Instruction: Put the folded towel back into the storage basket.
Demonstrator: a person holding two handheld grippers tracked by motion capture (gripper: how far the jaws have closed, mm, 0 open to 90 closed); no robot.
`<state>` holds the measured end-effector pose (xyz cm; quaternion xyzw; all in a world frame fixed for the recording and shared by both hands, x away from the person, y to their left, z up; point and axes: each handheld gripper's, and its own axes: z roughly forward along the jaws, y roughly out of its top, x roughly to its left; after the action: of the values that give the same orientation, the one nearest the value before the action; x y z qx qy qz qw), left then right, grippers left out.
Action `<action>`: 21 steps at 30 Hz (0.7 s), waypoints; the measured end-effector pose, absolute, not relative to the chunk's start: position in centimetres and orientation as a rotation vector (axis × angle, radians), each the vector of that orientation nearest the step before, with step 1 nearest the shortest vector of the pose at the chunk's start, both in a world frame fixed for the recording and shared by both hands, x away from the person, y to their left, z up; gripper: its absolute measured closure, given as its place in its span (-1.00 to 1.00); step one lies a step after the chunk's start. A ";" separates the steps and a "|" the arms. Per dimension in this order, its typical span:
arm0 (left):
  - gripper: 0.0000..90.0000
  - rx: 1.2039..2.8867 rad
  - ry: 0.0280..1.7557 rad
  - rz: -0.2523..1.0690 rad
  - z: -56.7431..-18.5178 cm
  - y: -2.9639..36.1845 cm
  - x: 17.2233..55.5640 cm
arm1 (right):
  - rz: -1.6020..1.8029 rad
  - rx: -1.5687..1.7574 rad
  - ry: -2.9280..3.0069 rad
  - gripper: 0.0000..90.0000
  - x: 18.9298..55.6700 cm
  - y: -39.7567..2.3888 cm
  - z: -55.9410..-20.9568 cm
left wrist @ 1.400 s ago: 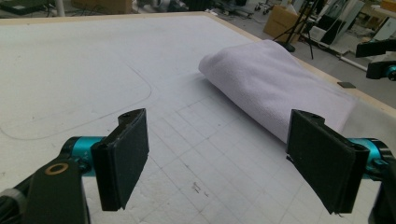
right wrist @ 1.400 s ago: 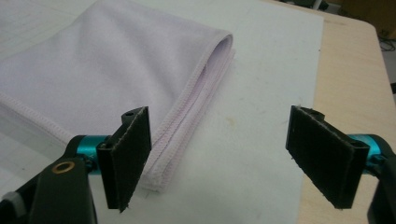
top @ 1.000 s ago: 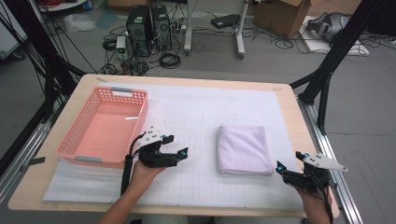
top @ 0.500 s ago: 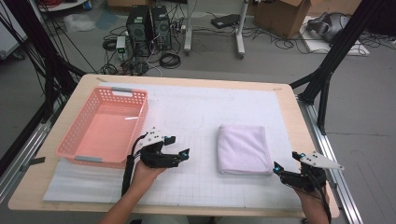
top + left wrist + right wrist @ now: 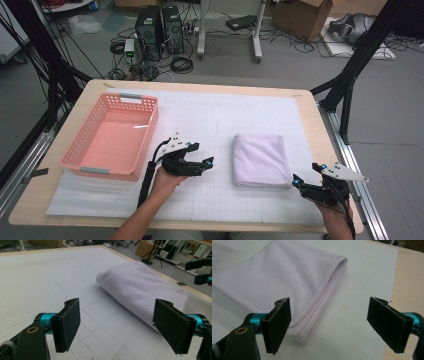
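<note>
Revealing the towel's point(image 5: 287, 277) stitched corner, the right hand-held gripper point(image 5: 329, 325) view frames it between spread jaws.

On my screen a pink basket point(image 5: 111, 137) sits on the white gridded mat point(image 5: 210, 110) at the table's point(image 5: 310, 107) left side. Beyond the table I see two black computer towers point(image 5: 159, 27), tangled cables point(image 5: 182, 64) and a cardboard box point(image 5: 300, 17) on the floor.

Both hand-held grippers point(image 5: 210, 162) point(image 5: 296, 180) wide open
</note>
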<state>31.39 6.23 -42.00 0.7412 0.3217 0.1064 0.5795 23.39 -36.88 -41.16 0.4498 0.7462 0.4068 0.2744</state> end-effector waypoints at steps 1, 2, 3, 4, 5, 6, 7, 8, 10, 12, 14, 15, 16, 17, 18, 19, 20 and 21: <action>-0.50 1.731 0.750 0.250 -42.0 6.1 31.4 | 1.092 1.205 2.009 -0.59 23.4 -36.9 -41.2; -0.50 1.732 0.746 0.261 -42.1 5.9 31.5 | 1.092 1.205 2.009 -0.59 23.4 -36.9 -41.2; -0.49 1.740 0.741 0.270 -42.1 5.7 31.5 | 1.094 1.210 2.012 -0.59 23.4 -36.8 -41.2; -0.49 1.767 0.744 0.269 -42.0 5.6 31.6 | 1.093 1.207 2.011 -0.59 23.4 -36.8 -41.2; -0.50 1.784 0.753 0.248 -42.0 5.3 31.8 | 1.093 1.203 2.013 -0.59 23.4 -36.8 -41.2; -0.52 1.786 0.762 0.234 -42.0 5.1 31.9 | 1.093 1.201 2.016 -0.59 23.5 -36.8 -41.2; -0.56 1.783 0.774 0.214 -42.0 4.9 32.0 | 1.090 1.206 2.019 -0.59 23.4 -36.7 -41.2; -0.58 1.779 0.788 0.206 -42.0 4.6 32.2 | 1.090 1.202 2.021 -0.59 23.5 -36.7 -41.2; -0.58 1.770 0.786 0.192 -42.0 4.1 32.5 | 1.089 1.201 2.023 -0.59 23.5 -36.7 -41.2; -0.58 1.773 0.789 0.181 -42.0 3.5 32.8 | 1.088 1.202 2.024 -0.59 23.5 -36.7 -41.2; -0.58 1.778 0.798 0.180 -41.9 2.7 33.2 | 1.090 1.209 2.023 -0.59 23.5 -36.8 -41.2; -0.57 1.787 0.801 0.168 -41.9 2.4 33.4 | 1.090 1.208 2.023 -0.59 23.5 -36.8 -41.3; -0.57 1.792 0.805 0.163 -42.0 1.9 33.6 | 1.092 1.210 2.020 -0.59 23.6 -36.9 -41.3; -0.57 1.802 0.806 0.159 -42.0 1.6 33.8 | 1.092 1.210 2.020 -0.59 23.6 -36.9 -41.3; -0.56 1.806 0.815 0.149 -42.0 1.2 34.1 | 1.093 1.210 2.020 -0.59 23.6 -36.9 -41.3; -0.54 1.803 0.825 0.130 -42.2 0.8 34.3 | 1.094 1.209 2.021 -0.59 23.6 -36.9 -41.3; -0.52 1.808 0.832 0.111 -42.3 0.4 34.5 | 1.094 1.209 2.021 -0.59 23.6 -36.9 -41.3; -0.51 1.817 0.834 0.103 -42.5 0.0 34.7 | 1.096 1.209 2.021 -0.59 23.6 -36.9 -41.3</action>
<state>34.69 0.03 -42.46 0.7642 0.3508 0.0431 0.5394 23.57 -36.92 -41.26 0.4483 0.7494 0.4063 0.2689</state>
